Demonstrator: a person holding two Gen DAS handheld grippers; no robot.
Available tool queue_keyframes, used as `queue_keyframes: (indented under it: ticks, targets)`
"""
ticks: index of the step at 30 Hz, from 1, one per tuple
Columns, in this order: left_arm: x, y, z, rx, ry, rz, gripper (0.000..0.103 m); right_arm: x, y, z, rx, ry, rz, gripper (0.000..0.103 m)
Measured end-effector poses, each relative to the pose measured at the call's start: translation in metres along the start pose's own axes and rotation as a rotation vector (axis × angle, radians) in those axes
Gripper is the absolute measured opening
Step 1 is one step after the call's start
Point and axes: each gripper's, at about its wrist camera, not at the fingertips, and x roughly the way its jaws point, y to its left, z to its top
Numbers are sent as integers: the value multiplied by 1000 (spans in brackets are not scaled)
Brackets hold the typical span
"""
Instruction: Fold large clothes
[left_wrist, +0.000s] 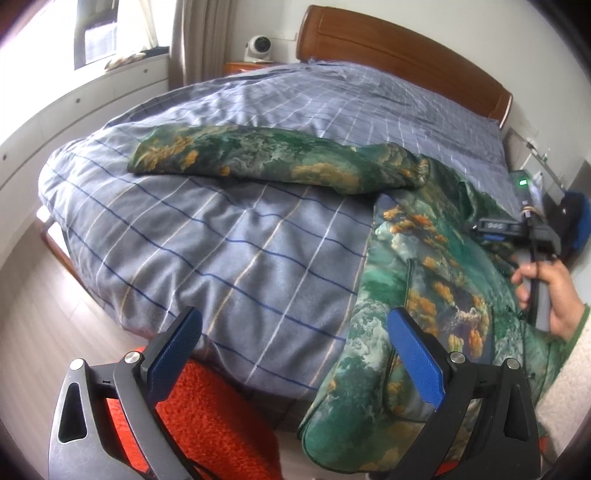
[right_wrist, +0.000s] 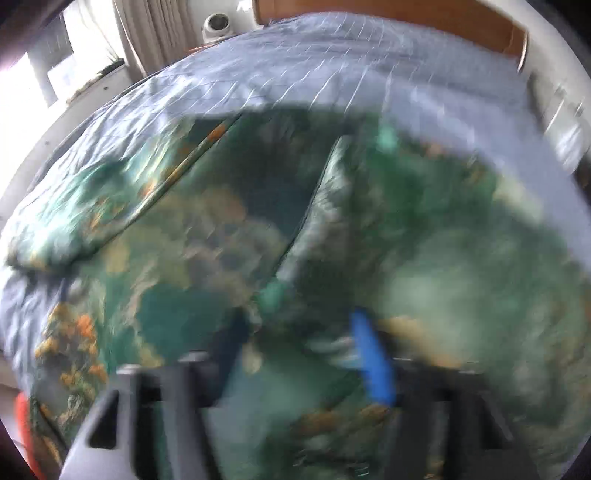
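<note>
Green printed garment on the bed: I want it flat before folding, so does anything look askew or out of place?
Yes. The green and orange printed garment lies off to the side of the blue checked duvet, its lower end spilling over the bed's edge towards the floor. One sleeve sticks out sideways across the bed, unfolded.

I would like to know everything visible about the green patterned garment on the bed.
The green garment is large, of thin, slightly shiny fabric printed in green, teal and orange, with dark piping along its edges. It lies spread on the blue checked duvet. One long sleeve stretches across the bed, and the lower part hangs over the bed's near edge. It is creased and not yet folded. The left claw stands open at that hanging edge, with one finger before the cloth.
</note>
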Motion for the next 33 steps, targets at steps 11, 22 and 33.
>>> queue_keyframes:
  ticks: [11, 22, 33]
  targets:
    - [7, -12, 0, 31, 10, 16, 101, -105, -161, -35, 449, -187, 340, 82]
    - [10, -27, -3, 56, 30, 26, 101, -97, -168, -56, 548, -121, 409, 82]
    - [0, -12, -2, 19, 19, 14, 101, -15, 39, 13, -159, -5, -65, 56]
